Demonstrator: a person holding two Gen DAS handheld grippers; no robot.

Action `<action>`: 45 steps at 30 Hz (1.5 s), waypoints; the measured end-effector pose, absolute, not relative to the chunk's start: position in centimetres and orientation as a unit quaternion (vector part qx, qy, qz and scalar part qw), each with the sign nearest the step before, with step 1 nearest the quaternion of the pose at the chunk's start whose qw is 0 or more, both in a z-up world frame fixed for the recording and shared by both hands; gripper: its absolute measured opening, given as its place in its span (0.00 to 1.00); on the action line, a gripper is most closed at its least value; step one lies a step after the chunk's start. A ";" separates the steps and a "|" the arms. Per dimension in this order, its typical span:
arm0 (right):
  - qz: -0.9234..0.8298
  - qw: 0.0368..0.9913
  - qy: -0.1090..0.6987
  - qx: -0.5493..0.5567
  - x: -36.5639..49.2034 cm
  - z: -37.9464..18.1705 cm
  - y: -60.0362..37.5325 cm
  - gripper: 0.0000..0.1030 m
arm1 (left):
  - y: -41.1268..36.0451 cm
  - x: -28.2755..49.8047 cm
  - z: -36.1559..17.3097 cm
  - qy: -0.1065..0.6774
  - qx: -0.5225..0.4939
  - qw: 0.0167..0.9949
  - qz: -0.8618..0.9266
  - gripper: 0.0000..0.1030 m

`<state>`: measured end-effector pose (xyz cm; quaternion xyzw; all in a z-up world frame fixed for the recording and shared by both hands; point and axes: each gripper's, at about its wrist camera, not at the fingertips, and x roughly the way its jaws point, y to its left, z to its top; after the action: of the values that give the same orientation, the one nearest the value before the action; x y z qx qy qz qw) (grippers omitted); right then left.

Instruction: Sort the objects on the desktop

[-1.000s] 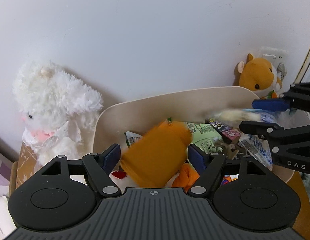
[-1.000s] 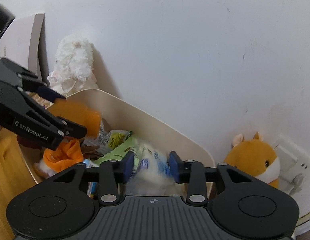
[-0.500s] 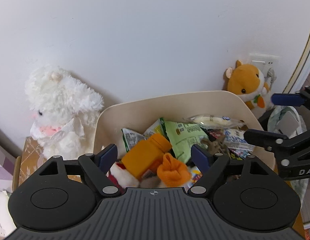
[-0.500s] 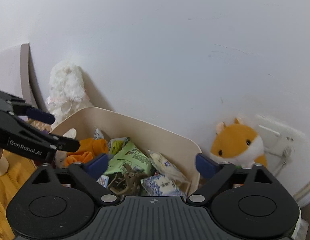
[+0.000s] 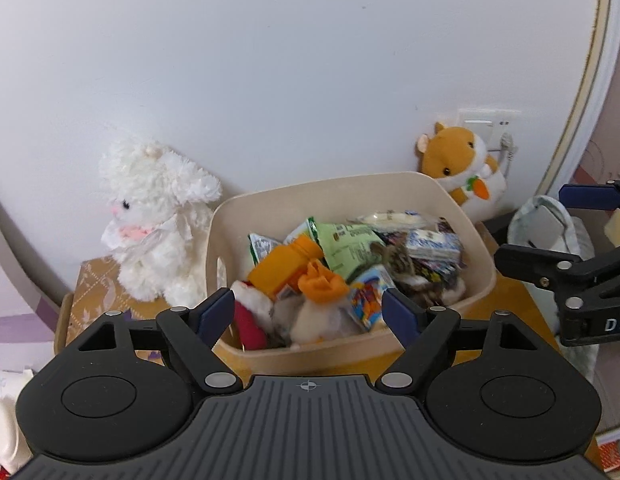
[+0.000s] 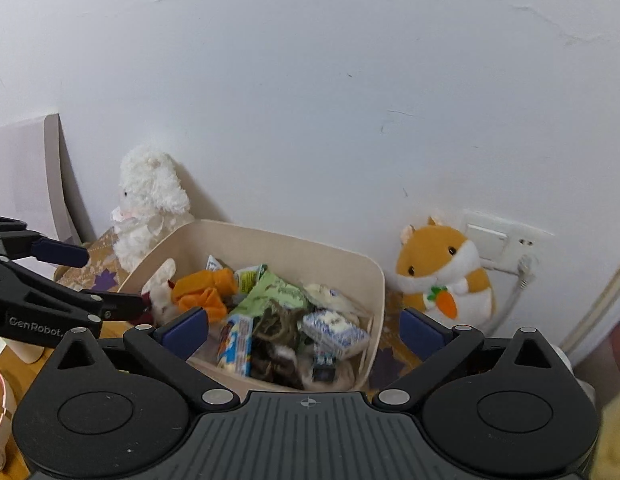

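A beige bin (image 5: pixel 330 188) holds several sorted items: an orange bottle (image 5: pixel 283 266), an orange cloth toy (image 5: pixel 322 284), a green packet (image 5: pixel 350 244) and a white packet (image 5: pixel 394 218). My left gripper (image 5: pixel 307 310) hangs open above the bin's near rim with nothing between its fingers. It also shows at the left of the right wrist view, left gripper (image 6: pixel 97 280). My right gripper (image 6: pixel 302 328) is above the bin (image 6: pixel 289 236) on the near right. Its jaws are opening wide and nothing is between them. The white packet (image 6: pixel 330 294) lies loose in the bin.
A white plush lamb (image 5: pixel 153 216) sits on a patterned box (image 5: pixel 97 288) left of the bin. Against the wall to the right stands an orange hamster plush (image 5: pixel 458 164) beside a wall socket (image 5: pixel 486 124). The right gripper (image 5: pixel 550 226) reaches in from the right edge.
Both grippers have drawn back and up from the bin. The orange bottle dropped from the left jaws into the bin. The right jaws opened off the white packet, which now lies there.
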<state>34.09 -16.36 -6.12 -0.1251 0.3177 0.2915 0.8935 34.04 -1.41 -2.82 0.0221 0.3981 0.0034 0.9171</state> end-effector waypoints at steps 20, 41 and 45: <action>0.271 0.914 0.289 -0.093 18.5 -1.1 -19.9 1.00 | -1.7 17.6 2.4 0.373 0.007 0.928 0.020 0.80; 0.248 0.916 0.310 -0.051 6.1 1.9 -23.3 1.00 | 1.4 5.8 5.8 0.377 -0.020 0.925 0.045 0.81; 0.238 0.916 0.317 -0.058 4.2 2.0 -23.9 1.00 | 2.2 4.4 6.0 0.392 -0.022 0.919 0.039 0.81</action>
<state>4.25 -23.91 2.04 -0.0581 0.3169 0.2384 0.9162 4.42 2.24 6.00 -0.0222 0.3915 0.0388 0.9191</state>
